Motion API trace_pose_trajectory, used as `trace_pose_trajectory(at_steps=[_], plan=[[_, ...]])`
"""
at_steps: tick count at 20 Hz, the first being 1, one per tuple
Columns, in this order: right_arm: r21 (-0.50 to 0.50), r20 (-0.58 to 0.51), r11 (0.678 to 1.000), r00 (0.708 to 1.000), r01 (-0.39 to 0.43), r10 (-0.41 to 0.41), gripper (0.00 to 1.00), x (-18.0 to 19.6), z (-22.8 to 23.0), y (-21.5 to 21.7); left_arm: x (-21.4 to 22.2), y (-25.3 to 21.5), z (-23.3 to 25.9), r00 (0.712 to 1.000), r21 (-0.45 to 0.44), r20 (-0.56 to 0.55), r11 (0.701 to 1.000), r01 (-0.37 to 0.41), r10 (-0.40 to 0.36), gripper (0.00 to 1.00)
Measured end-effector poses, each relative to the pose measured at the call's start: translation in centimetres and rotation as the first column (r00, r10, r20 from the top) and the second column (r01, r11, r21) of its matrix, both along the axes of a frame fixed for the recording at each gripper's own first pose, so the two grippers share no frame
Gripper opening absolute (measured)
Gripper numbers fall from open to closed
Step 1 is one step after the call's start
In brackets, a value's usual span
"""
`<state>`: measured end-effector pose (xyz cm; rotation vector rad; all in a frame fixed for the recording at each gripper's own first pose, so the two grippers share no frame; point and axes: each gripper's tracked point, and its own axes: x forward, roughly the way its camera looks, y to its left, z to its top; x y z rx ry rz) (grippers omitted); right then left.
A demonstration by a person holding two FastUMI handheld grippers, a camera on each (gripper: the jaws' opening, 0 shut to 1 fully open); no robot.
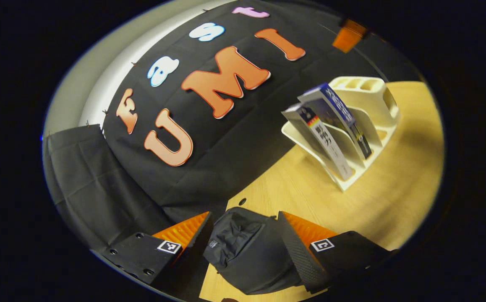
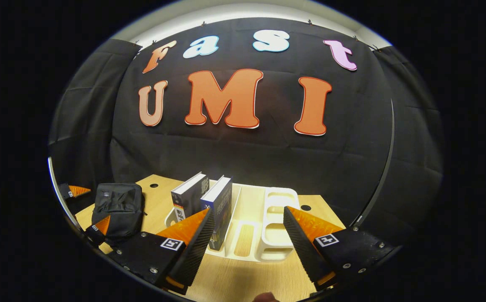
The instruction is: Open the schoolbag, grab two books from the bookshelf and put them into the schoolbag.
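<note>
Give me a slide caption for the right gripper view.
Open right gripper faces the bookshelf holding two books, schoolbag at left.

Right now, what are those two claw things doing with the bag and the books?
A person is working two handheld grippers at a wooden table. The left gripper is open around the top of the black schoolbag, which looks closed. The right gripper is open and pointed at the white bookshelf. Two books stand upright in its slots, so none has been packed yet.
</note>
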<state>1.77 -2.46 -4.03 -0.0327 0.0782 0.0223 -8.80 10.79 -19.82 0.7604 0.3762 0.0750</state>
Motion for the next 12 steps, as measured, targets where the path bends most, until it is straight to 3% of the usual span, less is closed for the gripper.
trace_pose_trajectory(at_steps=[4, 12], plan=[[-0.002, -0.002, 1.0, 1.0, -0.002, 0.002, 0.98, 0.2, 0.0, 0.1, -2.3, 1.5, -4.7, 0.995, 0.106, -0.099, 0.994, 0.004, 0.006, 0.96], [-0.004, -0.002, 1.0, 1.0, -0.025, 0.025, 0.98, 0.4, 0.1, 0.5, -4.8, 4.0, -11.5, 0.966, 0.232, -0.252, 0.973, 0.01, 0.05, 0.96]])
